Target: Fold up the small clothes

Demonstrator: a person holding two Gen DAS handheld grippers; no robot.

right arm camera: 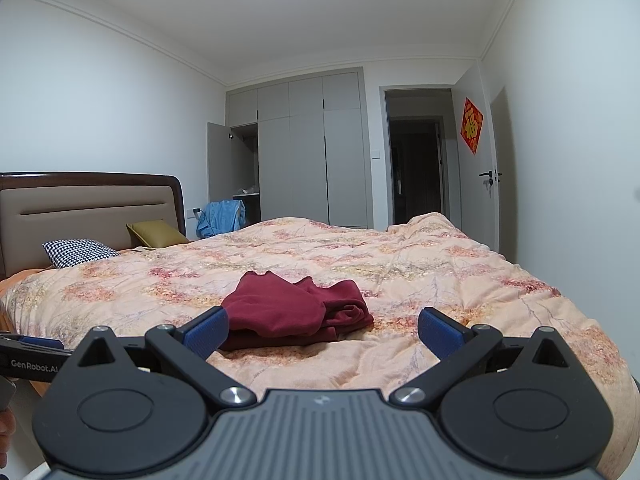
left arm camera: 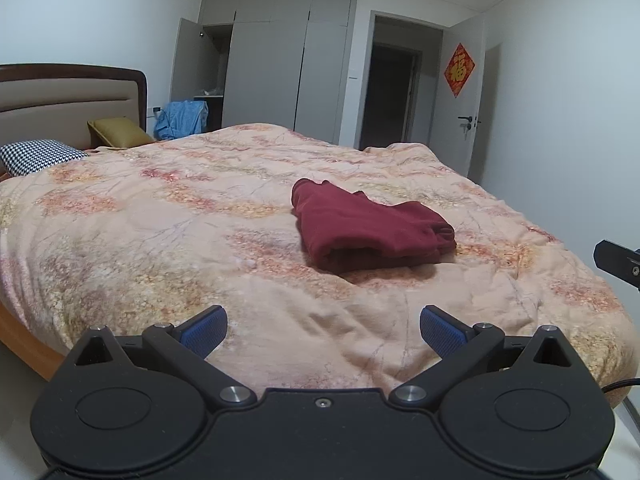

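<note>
A dark red garment (left arm camera: 372, 232) lies folded into a compact bundle on the floral peach bedspread (left arm camera: 160, 232); it also shows in the right wrist view (right arm camera: 296, 312). My left gripper (left arm camera: 324, 330) is open and empty, held back near the bed's near edge, well short of the garment. My right gripper (right arm camera: 324, 330) is open and empty, just short of the garment, which lies between and beyond its blue pads (right arm camera: 208, 330). Part of the right gripper (left arm camera: 618, 262) shows at the right edge of the left wrist view.
A houndstooth pillow (left arm camera: 36, 156) and an olive cushion (left arm camera: 120, 132) lie by the headboard (left arm camera: 68, 96). A blue garment (left arm camera: 182, 118) hangs beside the grey wardrobe (left arm camera: 276, 68), whose left door is open. An open doorway (left arm camera: 394, 92) is at the back right.
</note>
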